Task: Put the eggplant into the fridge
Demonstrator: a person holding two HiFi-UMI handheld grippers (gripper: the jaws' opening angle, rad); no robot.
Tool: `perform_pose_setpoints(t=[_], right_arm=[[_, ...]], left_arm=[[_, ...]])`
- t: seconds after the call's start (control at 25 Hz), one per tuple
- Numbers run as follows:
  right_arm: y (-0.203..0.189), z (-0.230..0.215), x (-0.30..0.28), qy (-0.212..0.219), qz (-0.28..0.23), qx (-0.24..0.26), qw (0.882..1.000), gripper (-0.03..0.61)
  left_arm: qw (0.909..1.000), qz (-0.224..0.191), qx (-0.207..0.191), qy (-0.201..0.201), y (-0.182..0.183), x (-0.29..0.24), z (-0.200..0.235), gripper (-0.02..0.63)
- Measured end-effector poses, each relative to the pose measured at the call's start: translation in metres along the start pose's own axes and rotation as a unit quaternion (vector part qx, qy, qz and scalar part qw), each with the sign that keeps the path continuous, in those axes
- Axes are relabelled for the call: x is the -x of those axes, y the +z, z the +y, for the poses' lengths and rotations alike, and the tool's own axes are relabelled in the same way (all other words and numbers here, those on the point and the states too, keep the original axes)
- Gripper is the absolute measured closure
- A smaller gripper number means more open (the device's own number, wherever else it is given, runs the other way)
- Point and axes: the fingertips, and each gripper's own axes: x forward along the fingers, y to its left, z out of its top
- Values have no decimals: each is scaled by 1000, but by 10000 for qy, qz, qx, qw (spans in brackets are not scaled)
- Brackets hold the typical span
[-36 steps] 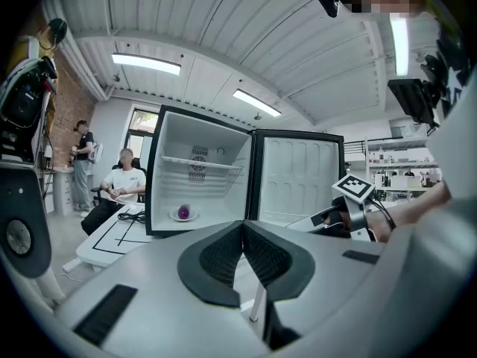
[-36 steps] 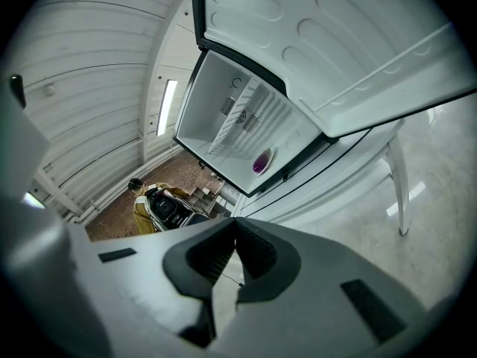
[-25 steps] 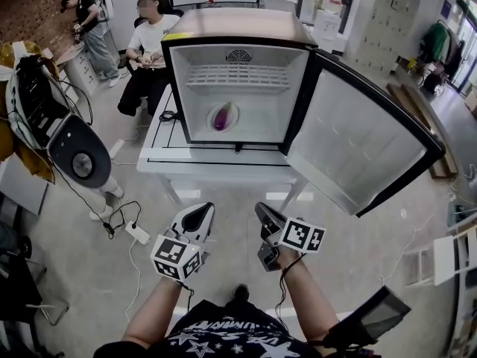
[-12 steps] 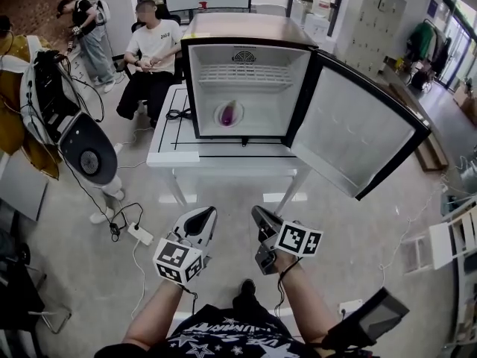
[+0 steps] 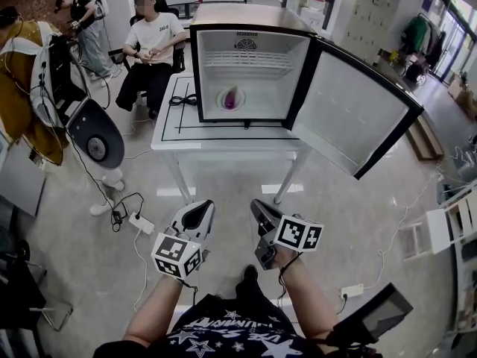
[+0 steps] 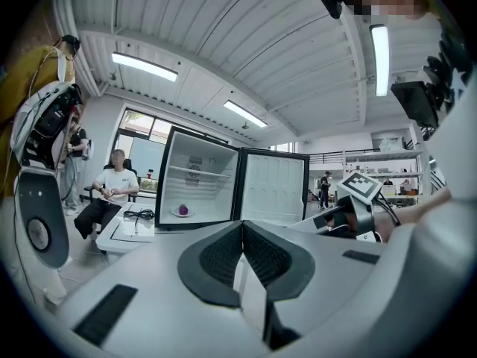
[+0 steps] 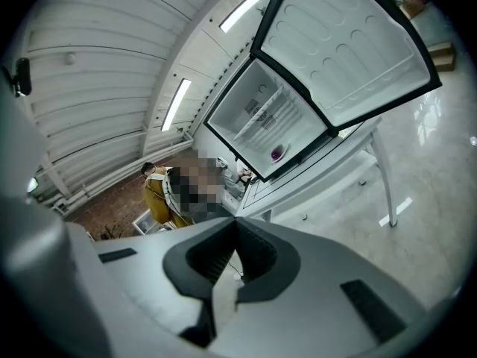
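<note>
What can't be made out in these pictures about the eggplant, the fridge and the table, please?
Eggplant: too small in every view to tell which way its stem points.
Fridge door: its outer face is turned away from all three views.
Table: in the head view, the part behind the fridge is hidden by it.

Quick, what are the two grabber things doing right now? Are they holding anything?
Left gripper: shut, holding nothing.
Right gripper: shut, holding nothing.
</note>
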Motion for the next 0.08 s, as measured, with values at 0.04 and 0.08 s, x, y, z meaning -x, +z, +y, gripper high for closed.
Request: perform_pose_setpoints(t=[0.04, 0.08], right_arm=[[1, 5, 0, -14, 17, 15, 10000, 572], [2, 10, 0, -28, 37, 31, 10000, 572]], left_arm=[[10000, 4, 12, 2, 3, 3, 1, 604], [10000, 9, 26, 5, 7, 6, 2, 604]])
